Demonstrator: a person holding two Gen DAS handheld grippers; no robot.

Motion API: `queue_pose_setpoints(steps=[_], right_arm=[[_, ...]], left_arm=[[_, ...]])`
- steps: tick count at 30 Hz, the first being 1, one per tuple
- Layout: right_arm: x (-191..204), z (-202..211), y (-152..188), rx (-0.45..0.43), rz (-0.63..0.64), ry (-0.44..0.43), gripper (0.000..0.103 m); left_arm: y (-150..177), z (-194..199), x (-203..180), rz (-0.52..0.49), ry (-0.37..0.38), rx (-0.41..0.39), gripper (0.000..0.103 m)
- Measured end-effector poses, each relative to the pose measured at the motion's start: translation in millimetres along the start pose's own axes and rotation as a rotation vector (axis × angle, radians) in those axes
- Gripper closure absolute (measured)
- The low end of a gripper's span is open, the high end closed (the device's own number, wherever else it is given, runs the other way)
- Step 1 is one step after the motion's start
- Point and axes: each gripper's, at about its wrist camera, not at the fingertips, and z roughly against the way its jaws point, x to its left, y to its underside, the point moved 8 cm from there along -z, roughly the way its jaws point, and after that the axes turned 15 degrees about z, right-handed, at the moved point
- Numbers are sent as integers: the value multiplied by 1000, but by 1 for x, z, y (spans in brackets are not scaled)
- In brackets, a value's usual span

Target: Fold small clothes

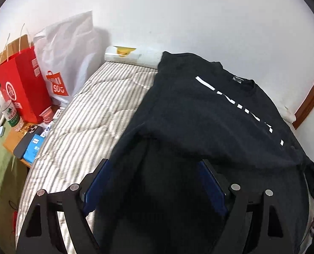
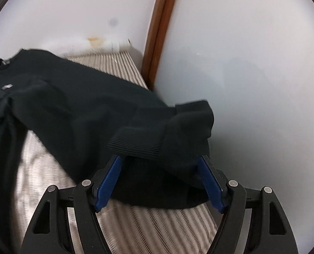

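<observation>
One black sweatshirt lies spread on the striped bed, its collar toward the white wall and white lettering across the chest. In the left wrist view, the left gripper hangs over the lower part of the sweatshirt with its fingers set wide; dark cloth fills the gap between them, and whether the pads touch it cannot be told. In the right wrist view, the right gripper has its blue fingers wide apart. A sleeve with a ribbed cuff lies doubled over just ahead of the fingertips, close to the bed edge and the wall. The cuff sits between the fingers; the pads do not appear to press on it, though the view is blurred.

At the head of the bed stand a red bag and a white bag. A bottle, a phone and a blue pack lie on the table beside the bed. A brown frame runs up the wall.
</observation>
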Motion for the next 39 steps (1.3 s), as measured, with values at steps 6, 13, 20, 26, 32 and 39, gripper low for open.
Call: queue_pose_setpoints(steps=[6,13,20,26,32,39], right_arm=[[-7,-13,-5,-6,-17,-27,87],[-19,43,-35,-146,-92,-65,93],[21,147,-126,-346,-107,-170,93],[107,210,-203,-453,-74,-293,93],[225,248,-254,-505,15,-435,93],[364,254,-275,-494,103,-594,93]], left_arm=[[4,-3,-19,-42,-7,5,20],[1,18,-7,-37,-3,-18,20],[-8,46,28,8,14,-38,20],[-14,62,62,41,27,-47,20],[-20,59,81,26,29,-34,20],[-27,51,90,35,61,-23,20]])
